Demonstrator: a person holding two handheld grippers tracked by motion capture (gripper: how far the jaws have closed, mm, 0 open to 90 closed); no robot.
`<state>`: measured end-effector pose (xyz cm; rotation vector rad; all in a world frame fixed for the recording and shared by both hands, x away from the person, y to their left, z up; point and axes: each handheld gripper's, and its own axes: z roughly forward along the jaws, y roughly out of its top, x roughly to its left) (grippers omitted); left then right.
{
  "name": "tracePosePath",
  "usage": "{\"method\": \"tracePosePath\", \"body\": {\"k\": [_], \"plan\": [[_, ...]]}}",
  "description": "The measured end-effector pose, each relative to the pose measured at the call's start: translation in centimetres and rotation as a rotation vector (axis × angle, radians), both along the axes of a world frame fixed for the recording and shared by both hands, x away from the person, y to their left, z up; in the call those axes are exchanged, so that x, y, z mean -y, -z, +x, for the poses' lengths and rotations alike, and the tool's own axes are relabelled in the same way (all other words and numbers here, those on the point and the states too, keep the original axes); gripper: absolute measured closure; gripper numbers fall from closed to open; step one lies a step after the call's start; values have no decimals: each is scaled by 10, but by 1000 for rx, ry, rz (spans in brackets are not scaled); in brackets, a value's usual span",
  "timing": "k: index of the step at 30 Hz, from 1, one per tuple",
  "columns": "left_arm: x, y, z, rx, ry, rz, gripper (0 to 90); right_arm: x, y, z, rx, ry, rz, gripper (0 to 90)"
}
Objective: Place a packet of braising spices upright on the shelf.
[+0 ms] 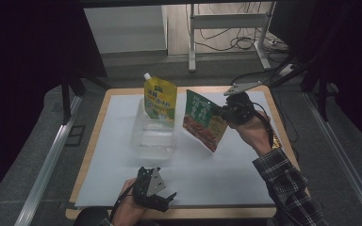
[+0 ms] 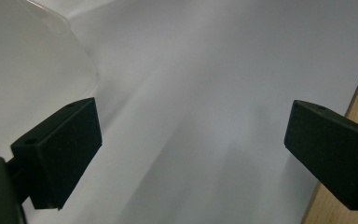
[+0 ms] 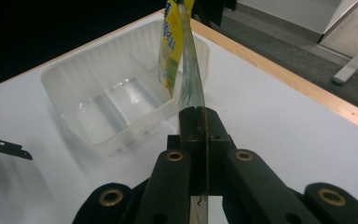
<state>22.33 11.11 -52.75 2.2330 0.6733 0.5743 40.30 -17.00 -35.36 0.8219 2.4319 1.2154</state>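
In the high view, a white sheet (image 1: 202, 174) covers a light wooden table (image 1: 94, 155) on grey carpet, with white metal table legs (image 1: 192, 42) and cables behind. The right gripper (image 1: 222, 112) pinches a green and red flat food packet (image 1: 203, 120) in the air beside a clear plastic two-compartment tray (image 1: 153, 134) holding a yellow spouted pouch (image 1: 160, 100). The left gripper (image 1: 167, 200) rests near the front edge.

In the left gripper view, its jaws stand wide over the sheet.

In the right gripper view, the jaws clamp the packet's edge.
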Motion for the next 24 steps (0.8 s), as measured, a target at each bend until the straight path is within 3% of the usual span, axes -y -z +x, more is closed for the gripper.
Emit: {"method": "tracePosePath", "body": {"k": [12,24], "plan": [[-1,-1,0,5,-5,-2,39,2,-14,2,2,-14,21,893],[-1,-2,0,1,-13,-22,38,-9,-31,-3,15,-56,25,893]]}}
